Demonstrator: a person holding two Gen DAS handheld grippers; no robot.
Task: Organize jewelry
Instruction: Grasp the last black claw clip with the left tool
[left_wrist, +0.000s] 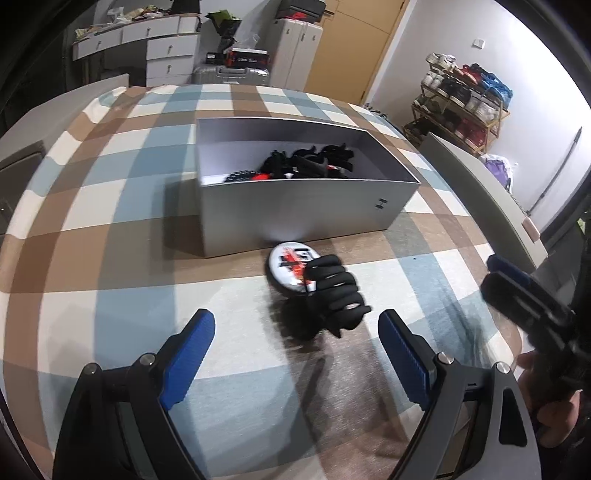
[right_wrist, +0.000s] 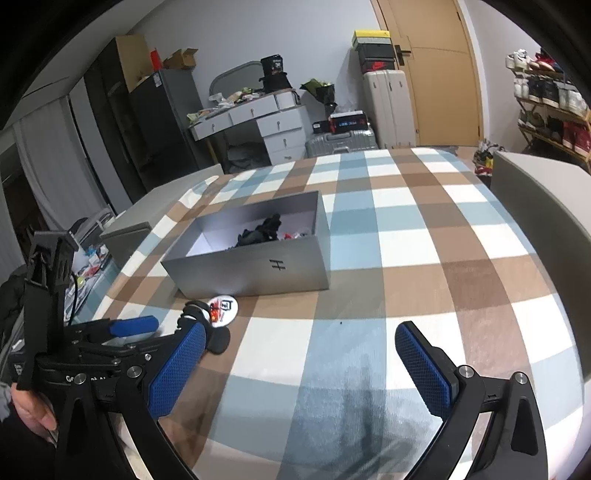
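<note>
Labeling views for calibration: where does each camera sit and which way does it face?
Left wrist: on the left gripper, angled down at a watch before the grey box; right gripper and a hand show.
Right wrist: on the right gripper, facing the checked cloth.
Shared: box, watch, cloth.

grey box (left_wrist: 295, 214), blue-brown checked cloth (left_wrist: 110, 206)

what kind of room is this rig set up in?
Most likely a lived-in bedroom or spare room, not a lab. A shoe rack stands by the wall, suitcases beside a wooden door, and a cluttered white drawer desk. The work surface is a plaid cloth.
</note>
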